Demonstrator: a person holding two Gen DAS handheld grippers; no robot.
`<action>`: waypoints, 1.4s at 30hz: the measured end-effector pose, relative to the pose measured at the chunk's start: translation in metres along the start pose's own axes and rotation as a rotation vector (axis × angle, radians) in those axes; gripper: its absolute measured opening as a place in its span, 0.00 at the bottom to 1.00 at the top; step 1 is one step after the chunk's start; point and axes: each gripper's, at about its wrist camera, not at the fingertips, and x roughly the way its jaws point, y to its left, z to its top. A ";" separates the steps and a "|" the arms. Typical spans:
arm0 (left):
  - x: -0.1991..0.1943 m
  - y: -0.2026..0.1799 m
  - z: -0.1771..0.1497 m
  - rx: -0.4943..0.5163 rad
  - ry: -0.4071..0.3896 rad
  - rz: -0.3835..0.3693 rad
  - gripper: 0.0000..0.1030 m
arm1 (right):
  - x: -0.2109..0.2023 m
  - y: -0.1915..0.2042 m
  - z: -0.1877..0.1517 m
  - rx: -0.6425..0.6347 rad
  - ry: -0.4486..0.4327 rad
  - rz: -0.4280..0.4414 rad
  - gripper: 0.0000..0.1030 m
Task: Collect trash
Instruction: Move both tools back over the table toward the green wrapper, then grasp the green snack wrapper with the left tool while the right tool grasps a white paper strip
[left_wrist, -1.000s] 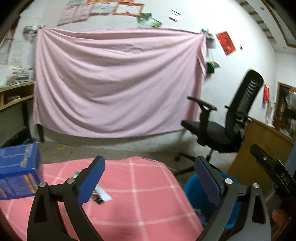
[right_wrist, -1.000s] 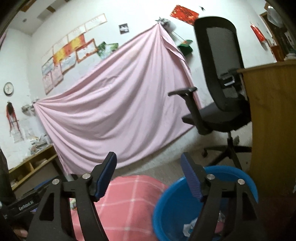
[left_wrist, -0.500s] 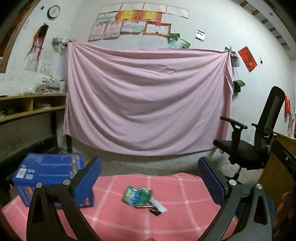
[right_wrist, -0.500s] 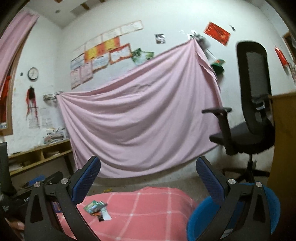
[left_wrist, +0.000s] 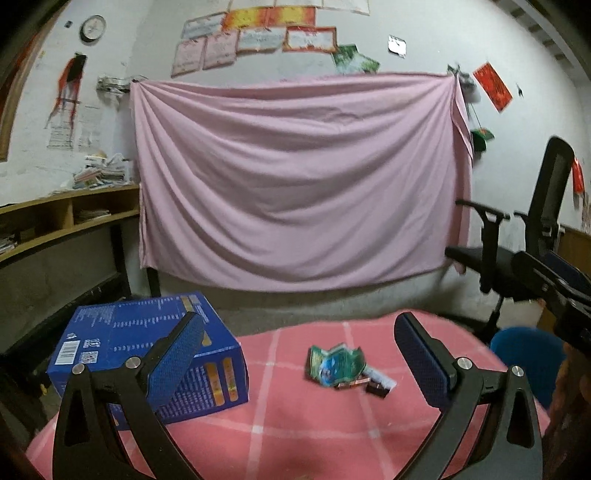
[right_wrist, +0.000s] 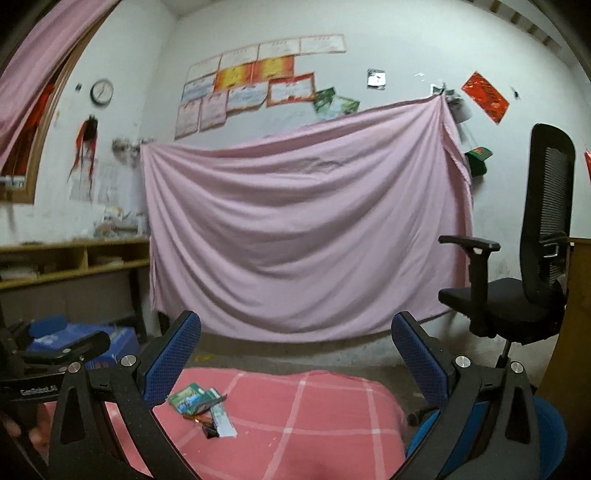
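- Both sets of tongs stood wide open with nothing between the pads: the left tongs (left_wrist: 299, 354) in the left wrist view, the right tongs (right_wrist: 295, 354) in the right wrist view.
- The trash — a crumpled green snack wrapper (left_wrist: 334, 363) with a few smaller scraps (left_wrist: 376, 384) touching it at its 4 o'clock — lay on the pink checked cloth of the bench (left_wrist: 295, 435), between the left tongs' pads and a little beyond them.
- In the right wrist view the same wrapper (right_wrist: 190, 397) sat at about 8 o'clock, just beside the left pad, with a white slip (right_wrist: 223, 424) trailing towards 5 o'clock.
- A blue cardboard box (left_wrist: 147, 354) stood on the bench at the wrapper's 9 o'clock, apart from it.
- A blue plastic tub (right_wrist: 546, 432) sat low at the bench's 3 o'clock edge — probably where the trash belonged.
- Handling, as a judgement: the wrapper looked thin, light and crinkly, likely slick foil, so it should crush flat under the pads. The raised crumpled ridge in the middle seemed the best hold.
- The loose scraps would probably not come along with it, and a low pinch risked catching the soft cloth.
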 end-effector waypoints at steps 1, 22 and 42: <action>0.002 0.000 -0.002 0.006 0.012 -0.007 0.98 | 0.004 0.001 -0.002 0.002 0.016 0.004 1.00; 0.115 -0.003 -0.013 -0.039 0.461 -0.118 0.37 | 0.103 -0.004 -0.059 0.070 0.586 0.145 0.50; 0.150 0.035 -0.017 -0.237 0.624 -0.203 0.11 | 0.143 0.047 -0.086 -0.062 0.836 0.275 0.33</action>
